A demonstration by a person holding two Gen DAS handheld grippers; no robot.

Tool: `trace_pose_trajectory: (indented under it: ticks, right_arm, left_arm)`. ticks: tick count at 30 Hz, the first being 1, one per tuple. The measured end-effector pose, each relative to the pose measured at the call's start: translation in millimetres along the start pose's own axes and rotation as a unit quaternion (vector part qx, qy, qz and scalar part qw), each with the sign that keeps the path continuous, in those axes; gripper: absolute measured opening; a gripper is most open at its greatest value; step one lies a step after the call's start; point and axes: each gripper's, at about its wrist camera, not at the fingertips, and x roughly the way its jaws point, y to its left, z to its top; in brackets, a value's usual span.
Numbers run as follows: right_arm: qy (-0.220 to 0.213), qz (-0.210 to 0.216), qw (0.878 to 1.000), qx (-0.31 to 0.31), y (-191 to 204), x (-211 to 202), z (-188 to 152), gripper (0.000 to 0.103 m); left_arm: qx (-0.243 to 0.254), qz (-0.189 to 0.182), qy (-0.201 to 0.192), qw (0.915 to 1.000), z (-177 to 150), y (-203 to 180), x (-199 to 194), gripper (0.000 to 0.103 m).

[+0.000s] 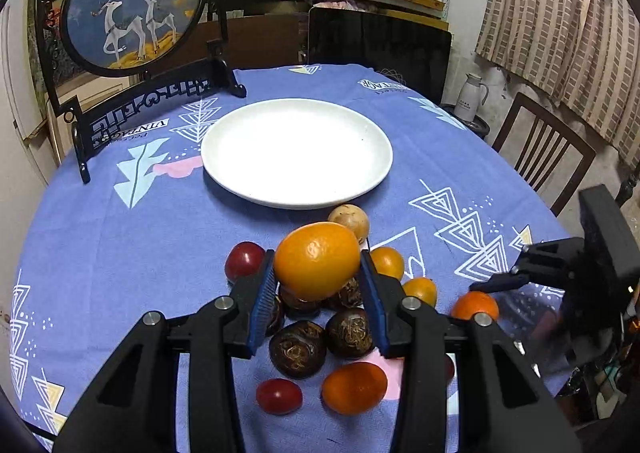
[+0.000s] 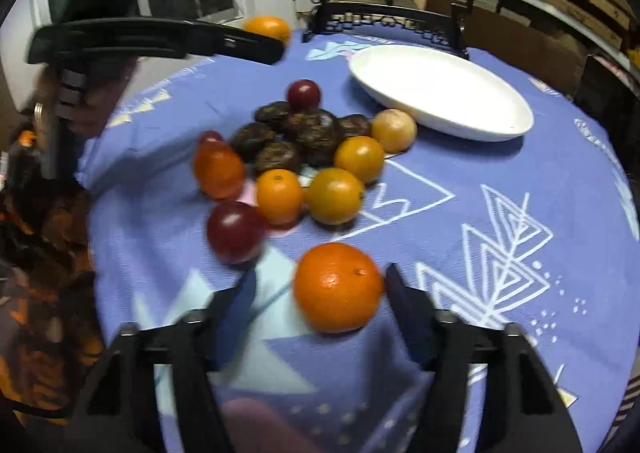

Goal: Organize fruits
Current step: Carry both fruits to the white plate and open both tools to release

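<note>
Fruit is gathered in a loose heap on the blue patterned tablecloth (image 1: 120, 253), in front of the white plate (image 1: 296, 151), on which nothing is seen. In the left wrist view a large orange (image 1: 318, 259) is pinched between the blue pads of the left gripper (image 1: 318, 293) and is held above the heap, not touching the cloth. Below it the dark brown water chestnuts (image 1: 298, 349) are seen close together, with a red cherry tomato (image 1: 245, 265) at the left of them, a pale yellowish round fruit (image 1: 349, 221) near the plate edge, and another red tomato (image 1: 279, 396) beside an oval orange fruit (image 1: 354, 387) at the near side.

In the right wrist view a mandarin (image 2: 338, 287) is lying on the cloth, apart from the heap, between the fingers of the right gripper (image 2: 320, 289). The jaws are spread: the right finger is very near to the mandarin or just touching it, while a clear gap is left at the left finger. This view is blurred, so contact cannot be told for sure. A decorative round screen with two deer (image 1: 132, 1) is standing behind the plate.
</note>
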Motion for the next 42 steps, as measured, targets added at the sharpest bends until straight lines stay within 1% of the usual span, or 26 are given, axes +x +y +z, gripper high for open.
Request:
trace_pose_trajectory:
  ticks: [2,4,6,9,11,17,19,21,24,26,30,33,37,38,39,40,41,42]
  right_arm:
    - [0.000,0.011,1.000,0.010,-6,-2,-1,0.045]
    - [-0.002,0.007,1.000,0.002,-5,-1,-3,0.045]
    - [-0.002,0.011,1.000,0.011,-7,-3,-1,0.044]
    - [-0.022,0.002,1.000,0.010,-14,-13,12,0.044]
    - [-0.047,-0.016,0.999,0.010,-23,-23,32,0.044]
    - [-0.113,-0.044,0.992,0.035,-58,-32,97,0.044]
    - [-0.129,-0.040,0.989,0.053,-75,-30,118,0.045]
    - [-0.134,-0.048,0.987,0.069,-87,-22,134,0.045]
    - [-0.116,-0.052,0.987,0.097,-112,9,156,0.045]
    - [-0.102,-0.058,0.987,0.107,-120,28,166,0.045]
    - [-0.082,-0.056,0.987,0.123,-132,60,173,0.045]
    - [-0.075,-0.055,0.987,0.129,-139,73,180,0.045]
    - [-0.068,-0.061,0.987,0.131,-144,84,187,0.045]
    - [-0.062,-0.060,0.987,0.133,-146,87,188,0.047]
    - [-0.064,-0.061,0.987,0.136,-147,87,188,0.047]
    - [-0.071,-0.064,0.986,0.138,-148,84,188,0.050]
    - [-0.079,-0.065,0.985,0.140,-147,80,187,0.056]
    - [-0.086,-0.064,0.984,0.142,-147,76,185,0.058]
  left_arm:
    - [-0.001,0.001,-0.001,1.0000,-1,2,-1,0.039]
    - [-0.007,0.003,-0.001,1.0000,0,6,0,0.039]
    - [-0.011,0.001,0.001,0.9999,2,9,2,0.039]
    - [-0.009,0.002,0.005,0.9999,10,9,7,0.039]
    - [-0.004,0.003,0.003,1.0000,21,9,12,0.039]
    - [-0.003,0.024,-0.005,0.9997,65,14,32,0.039]
    - [-0.005,0.043,-0.006,0.9991,82,18,43,0.039]
    - [-0.008,0.070,-0.001,0.9975,94,23,58,0.039]
    - [-0.017,0.092,0.023,0.9954,108,31,86,0.039]
    - [-0.022,0.110,0.049,0.9925,113,36,112,0.039]
    - [-0.025,0.124,0.083,0.9885,114,44,149,0.039]
    - [-0.024,0.133,0.096,0.9863,113,47,163,0.039]
    - [-0.027,0.139,0.105,0.9844,114,51,174,0.040]
    - [-0.028,0.141,0.105,0.9840,114,52,176,0.041]
    - [-0.028,0.142,0.104,0.9840,114,53,176,0.048]
    - [-0.030,0.144,0.102,0.9838,114,54,175,0.061]
    - [-0.030,0.148,0.094,0.9841,114,54,172,0.065]
    - [-0.028,0.149,0.087,0.9846,114,53,168,0.065]
